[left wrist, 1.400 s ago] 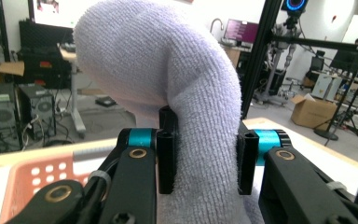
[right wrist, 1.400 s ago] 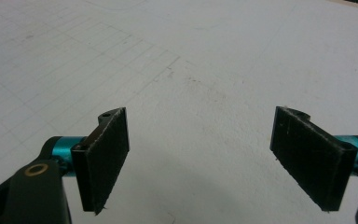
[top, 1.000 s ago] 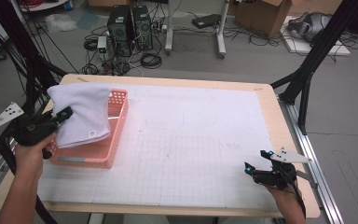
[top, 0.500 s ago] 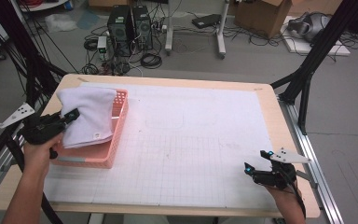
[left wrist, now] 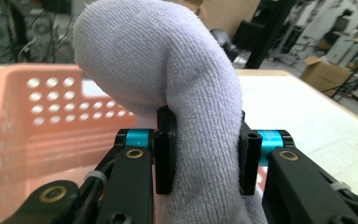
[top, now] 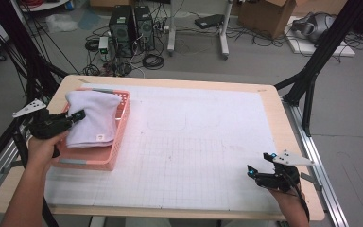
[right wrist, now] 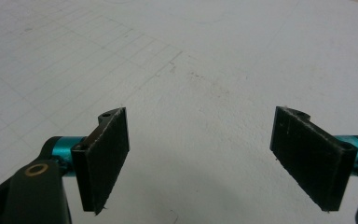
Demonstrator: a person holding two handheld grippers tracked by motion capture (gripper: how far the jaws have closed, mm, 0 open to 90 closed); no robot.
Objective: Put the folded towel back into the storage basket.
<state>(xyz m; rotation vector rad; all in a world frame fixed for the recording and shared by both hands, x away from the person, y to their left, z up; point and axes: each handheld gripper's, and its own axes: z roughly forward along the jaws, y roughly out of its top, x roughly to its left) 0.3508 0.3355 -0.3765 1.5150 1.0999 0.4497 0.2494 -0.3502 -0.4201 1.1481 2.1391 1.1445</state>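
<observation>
- The left gripper (left wrist: 200, 154) has its pads against a fold of the white towel (top: 93, 118), which seems still pinched.
- Its jaws have just been opening slightly.
- The towel drapes over the pink basket (top: 94, 161).
- The right gripper (right wrist: 200, 161) hovers spread wide, holding nothing, above the table mat (top: 208, 142).

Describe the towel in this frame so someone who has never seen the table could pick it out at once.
Start at the white gridded mat covering the wooden table, then go to the pink perforated basket at its left edge. The towel is the pale lavender terry cloth heaped in that basket, with a small label near its lower edge; the left gripper is closed on a fold of it, and it is the sole fabric item on the table.
</observation>
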